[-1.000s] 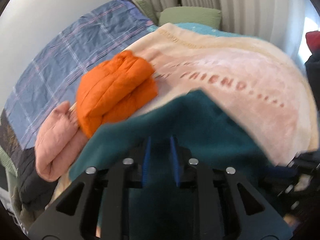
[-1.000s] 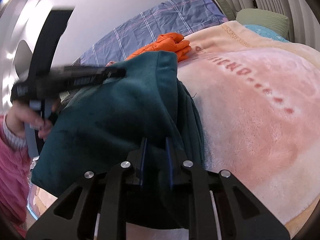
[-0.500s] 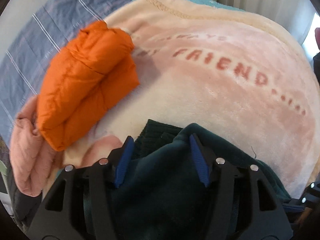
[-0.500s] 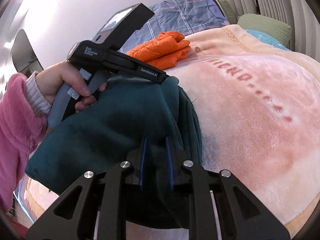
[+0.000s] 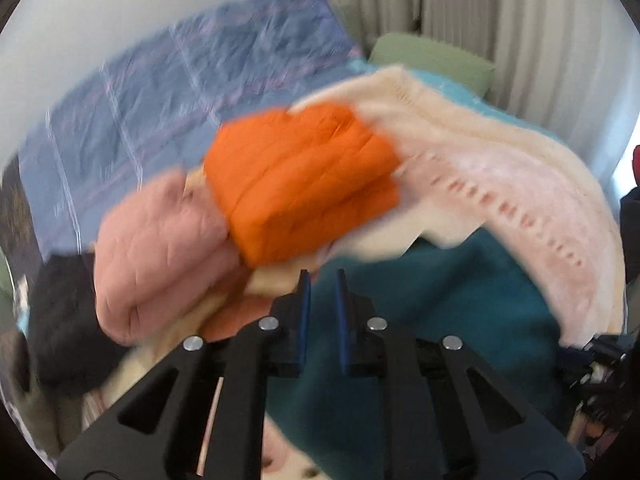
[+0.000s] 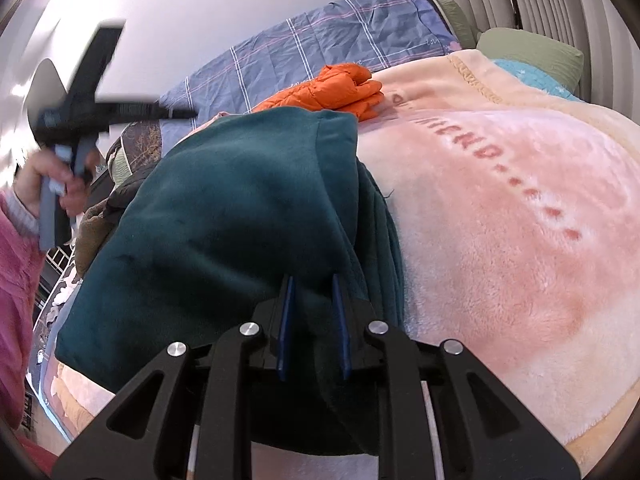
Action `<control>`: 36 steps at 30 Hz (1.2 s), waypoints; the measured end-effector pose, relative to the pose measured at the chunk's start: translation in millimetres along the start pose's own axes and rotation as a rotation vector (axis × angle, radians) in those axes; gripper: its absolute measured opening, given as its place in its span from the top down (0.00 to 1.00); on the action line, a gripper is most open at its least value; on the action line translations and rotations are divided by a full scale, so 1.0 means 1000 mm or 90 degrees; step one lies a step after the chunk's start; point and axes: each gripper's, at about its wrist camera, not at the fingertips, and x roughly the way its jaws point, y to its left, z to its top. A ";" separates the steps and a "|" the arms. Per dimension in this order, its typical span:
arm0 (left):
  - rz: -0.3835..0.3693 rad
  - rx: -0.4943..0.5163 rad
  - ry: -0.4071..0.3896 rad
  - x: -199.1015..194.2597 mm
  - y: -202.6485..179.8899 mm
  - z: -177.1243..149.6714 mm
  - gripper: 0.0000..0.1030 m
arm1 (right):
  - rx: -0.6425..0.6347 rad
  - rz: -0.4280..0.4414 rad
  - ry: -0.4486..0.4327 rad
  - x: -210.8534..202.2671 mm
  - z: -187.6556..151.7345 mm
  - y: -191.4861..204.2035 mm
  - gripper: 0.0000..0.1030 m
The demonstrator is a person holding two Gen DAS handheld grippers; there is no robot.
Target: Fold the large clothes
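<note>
Fleece, dark teal, thick and matte: the teal garment (image 6: 224, 216) lies folded in a rounded slab on the pink blanket (image 6: 500, 240), directly ahead of the right gripper (image 6: 313, 320). Right jaws stand narrow with a doubled fold of that fleece pinched between the blue pads, layered edges stacked on the tool's right side. Blanket is plush, long-pile, with red lettering and a cream border; broad bare stretch of it to the right of the tool.

Left gripper (image 5: 320, 304) view is motion-blurred. Its blue pads sit close together with a thin gap (teal shows in the gap, but cannot tell if anything is actually clamped). In the right wrist view the same tool (image 6: 100, 120) is held up at far left by the left hand (image 6: 64, 184), above the garment's left edge and apart from it.

Ahead of the left tool: orange puffer jacket (image 5: 304, 184), quilted, folded into a blocky bundle, touching a pink quilted bundle (image 5: 160, 248) on its left. Beyond both, a blue plaid sheet (image 5: 168, 100), creased. Green pillow (image 6: 532, 56) at the far end by the curtain.
</note>
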 end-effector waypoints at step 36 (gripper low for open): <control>-0.012 0.185 -0.022 0.030 -0.119 -0.024 0.44 | 0.006 -0.014 -0.013 -0.003 -0.004 0.006 0.77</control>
